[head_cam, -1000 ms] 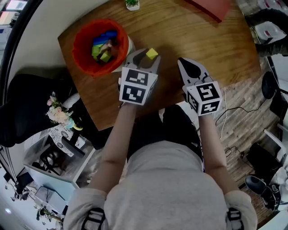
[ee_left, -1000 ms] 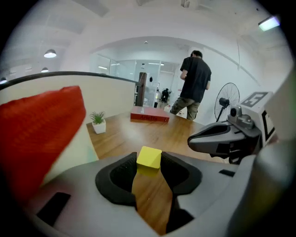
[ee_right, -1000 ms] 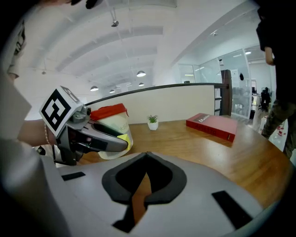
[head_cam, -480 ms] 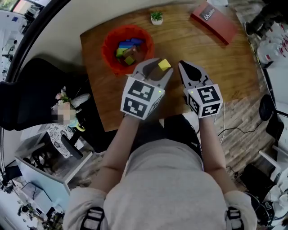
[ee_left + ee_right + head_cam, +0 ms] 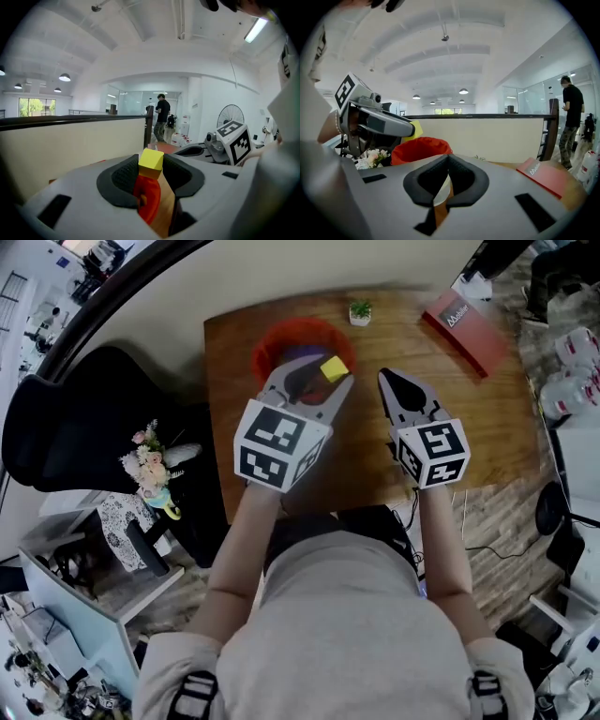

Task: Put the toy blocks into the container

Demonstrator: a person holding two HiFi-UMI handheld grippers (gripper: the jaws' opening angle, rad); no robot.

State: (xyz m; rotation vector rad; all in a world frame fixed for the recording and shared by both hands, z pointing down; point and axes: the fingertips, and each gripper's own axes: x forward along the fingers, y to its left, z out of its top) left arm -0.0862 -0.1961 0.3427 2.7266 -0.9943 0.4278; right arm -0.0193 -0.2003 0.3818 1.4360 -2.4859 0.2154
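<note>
A yellow block [image 5: 334, 368] is pinched between the tips of my left gripper [image 5: 319, 373], which hangs over the near rim of the red container [image 5: 281, 341] on the wooden table [image 5: 487, 427]. In the left gripper view the block [image 5: 151, 161] sits between the pads with the red container [image 5: 147, 199] below it. My right gripper [image 5: 401, 390] is beside it to the right, shut and holding nothing. The right gripper view shows the tips of the right gripper [image 5: 447, 161] meeting, with the container [image 5: 419, 147] and the left gripper's block [image 5: 414, 130] to the left.
A small potted plant [image 5: 360, 310] and a red book [image 5: 472, 329] lie at the table's far side. A black chair [image 5: 84, 427] and a bunch of flowers [image 5: 150, 465] stand left of the table. A person [image 5: 162, 115] stands far off in the room.
Both grippers have risen. The left one has carried the yellow block from beside the red container to over its near rim. The right gripper stayed shut beside it.
</note>
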